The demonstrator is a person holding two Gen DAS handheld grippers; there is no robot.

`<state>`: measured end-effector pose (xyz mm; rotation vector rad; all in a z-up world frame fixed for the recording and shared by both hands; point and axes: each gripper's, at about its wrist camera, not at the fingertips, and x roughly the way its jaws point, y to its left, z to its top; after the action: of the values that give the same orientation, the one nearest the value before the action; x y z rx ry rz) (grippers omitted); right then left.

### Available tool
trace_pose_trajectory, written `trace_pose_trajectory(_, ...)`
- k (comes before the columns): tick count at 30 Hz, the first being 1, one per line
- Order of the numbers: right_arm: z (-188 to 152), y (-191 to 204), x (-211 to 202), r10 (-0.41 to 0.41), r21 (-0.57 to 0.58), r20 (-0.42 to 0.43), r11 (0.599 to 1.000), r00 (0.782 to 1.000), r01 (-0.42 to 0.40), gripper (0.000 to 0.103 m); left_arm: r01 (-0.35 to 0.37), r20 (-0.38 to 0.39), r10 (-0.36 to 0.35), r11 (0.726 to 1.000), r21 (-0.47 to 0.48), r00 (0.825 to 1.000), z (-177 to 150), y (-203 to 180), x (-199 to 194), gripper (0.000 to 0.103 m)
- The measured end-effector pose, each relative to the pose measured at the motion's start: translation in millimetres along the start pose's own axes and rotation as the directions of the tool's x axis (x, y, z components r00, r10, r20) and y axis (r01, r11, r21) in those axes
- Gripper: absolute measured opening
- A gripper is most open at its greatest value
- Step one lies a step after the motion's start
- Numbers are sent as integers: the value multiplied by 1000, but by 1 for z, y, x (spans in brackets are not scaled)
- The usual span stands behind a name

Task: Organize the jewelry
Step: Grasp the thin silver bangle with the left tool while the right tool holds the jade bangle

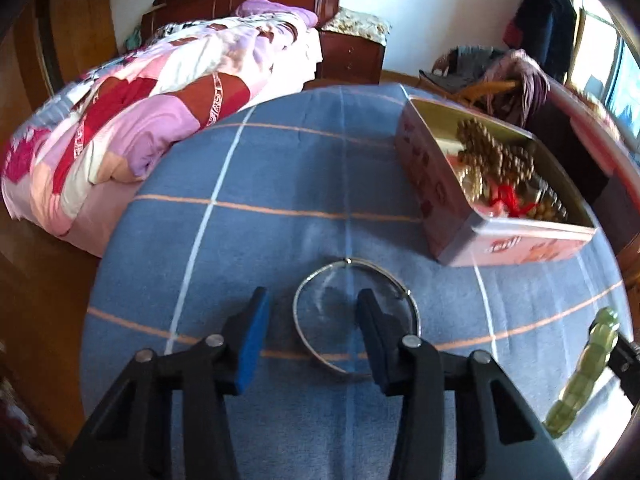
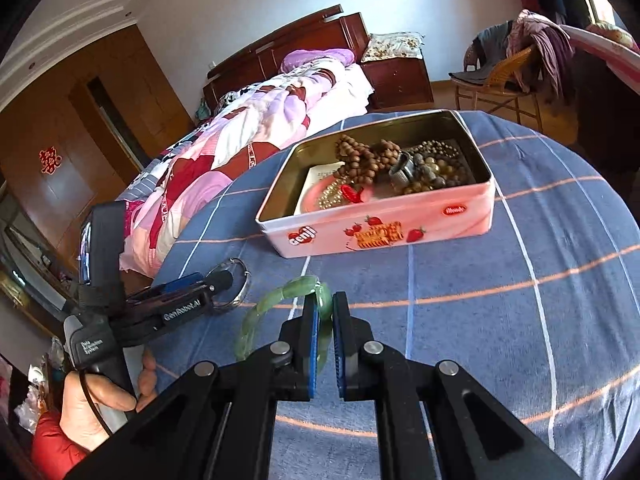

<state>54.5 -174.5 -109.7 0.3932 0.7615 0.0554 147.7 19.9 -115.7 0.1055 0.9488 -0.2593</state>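
Note:
A thin silver bangle (image 1: 320, 280) lies flat on the blue checked cloth. My left gripper (image 1: 312, 300) is open over it, its right finger inside the ring and its left finger outside. The bangle also shows in the right wrist view (image 2: 240, 280), beside the left gripper (image 2: 216, 280). My right gripper (image 2: 325, 300) is shut on a green jade bracelet (image 2: 276, 300) and holds it above the cloth. The bracelet shows at the right edge of the left wrist view (image 1: 584, 372). A pink open tin (image 2: 384, 224) holds wooden bead strings and other jewelry; it also shows in the left wrist view (image 1: 432, 184).
The round table with the blue cloth (image 2: 520, 320) stands beside a bed with a pink patchwork quilt (image 1: 132, 120). A wicker chair with clothes (image 2: 516, 68) is beyond the table. A nightstand (image 2: 396, 76) stands by the bed.

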Motion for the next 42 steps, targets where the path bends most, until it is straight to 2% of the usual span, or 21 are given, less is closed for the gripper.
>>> trace_pose_trajectory(1,0,-1,1,1,5,-1,1000,1000,-1,6,10,1,-10,1000,8,1000,-1,-1,-1,38)
trace_pose_trajectory(2,0,-1,2,3,10,-2,1000,1000,-3,6,14,4,-14,1000,15,1000,-1,-2,-2,27)
trace_pose_trajectory(3,-1,-2,2,5,16,-2,1000,1000,-5,6,20,6,-20,1000,18,1000,-2,-3,-2,10)
trace_pose_trajectory(4,-1,-3,1,7,21,-1,1000,1000,-7,6,33,4,-33,999,16,999,-2,-3,-3,6)
trace_pose_trajectory(11,0,-5,-13,-1,36,36,999,999,0,6,101,32,-100,994,-45,995,-7,3,-16,4)
trace_pose_trajectory(16,1,-11,-27,-23,54,74,998,997,19,6,111,124,-108,994,-14,986,-18,-6,-47,4)
trace_pose_trajectory(20,1,-14,-34,-29,61,82,998,996,24,6,107,132,-108,994,14,985,-19,-9,-53,5)
trace_pose_trajectory(22,0,-12,-36,-27,59,84,998,996,22,6,115,109,-113,993,-15,988,-14,-4,-48,15)
trace_pose_trajectory(23,-1,-12,-36,-26,56,82,998,996,22,6,133,89,-129,990,-39,988,-12,-1,-44,42)
trace_pose_trajectory(24,-2,-11,-36,-25,55,81,998,996,20,6,143,74,-138,987,-68,988,-10,1,-41,77)
trace_pose_trajectory(25,-3,-10,-36,-21,55,78,998,997,17,6,147,81,-140,985,-85,987,-10,2,-42,87)
trace_pose_trajectory(26,-3,-9,-37,-18,54,75,998,997,14,6,148,101,-139,984,-94,985,-9,2,-43,90)
trace_pose_trajectory(31,-4,-10,-37,-11,59,73,998,997,7,6,132,32,-132,991,-27,991,-3,-20,-24,90)
trace_pose_trajectory(33,-3,-12,-36,-13,62,72,998,997,9,6,111,2,-111,994,15,994,-2,-30,-12,90)
trace_pose_trajectory(35,-3,-14,-36,-15,67,69,998,997,10,6,91,-46,-90,996,18,995,-4,-33,0,90)
trace_pose_trajectory(37,-2,-16,-35,-18,70,70,997,997,14,6,47,-42,-44,997,61,998,-6,-40,1,90)
trace_pose_trajectory(38,-2,-17,-35,-19,72,70,997,997,14,6,48,-36,-46,997,65,998,-7,-41,0,82)
trace_pose_trajectory(39,-2,-18,-35,-19,76,70,997,997,13,6,52,-20,-50,997,62,999,-7,-39,-3,69)
trace_pose_trajectory(42,-2,-20,-32,-16,85,68,996,998,10,6,82,-19,-81,995,64,997,-8,-34,-4,69)
